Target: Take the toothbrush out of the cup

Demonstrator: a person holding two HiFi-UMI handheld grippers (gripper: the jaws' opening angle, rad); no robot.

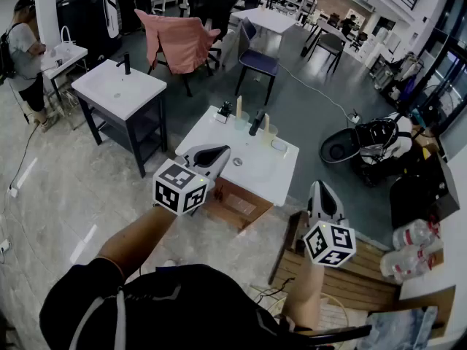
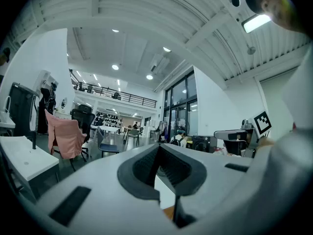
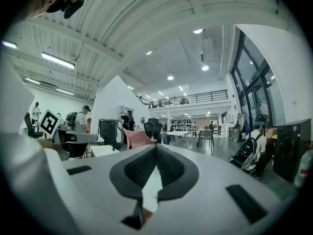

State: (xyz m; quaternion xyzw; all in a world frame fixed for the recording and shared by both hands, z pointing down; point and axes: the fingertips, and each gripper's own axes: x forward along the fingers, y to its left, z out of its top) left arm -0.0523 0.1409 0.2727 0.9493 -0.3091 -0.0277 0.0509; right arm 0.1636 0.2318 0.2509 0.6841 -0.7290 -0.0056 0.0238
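Note:
A white washbasin counter (image 1: 219,141) stands in the middle of the head view, with a black tap (image 1: 257,121) at its back. Left of the tap a pale toothbrush (image 1: 238,106) stands upright in a clear cup (image 1: 239,122). A second pale stick (image 1: 266,121) stands in another cup (image 1: 269,134) right of the tap. My left gripper (image 1: 221,151) is held level over the counter's near left edge, shut and empty (image 2: 159,148). My right gripper (image 1: 319,187) hangs off the counter's near right corner, also shut with nothing in it (image 3: 156,148).
A second white basin stand (image 1: 120,86) is at the left, with a person (image 1: 22,57) beyond it. A chair draped in pink cloth (image 1: 182,39) and a blue chair (image 1: 259,60) stand behind. A cardboard box (image 1: 237,203) sits under the counter; a wooden bench (image 1: 357,279) lies at the right.

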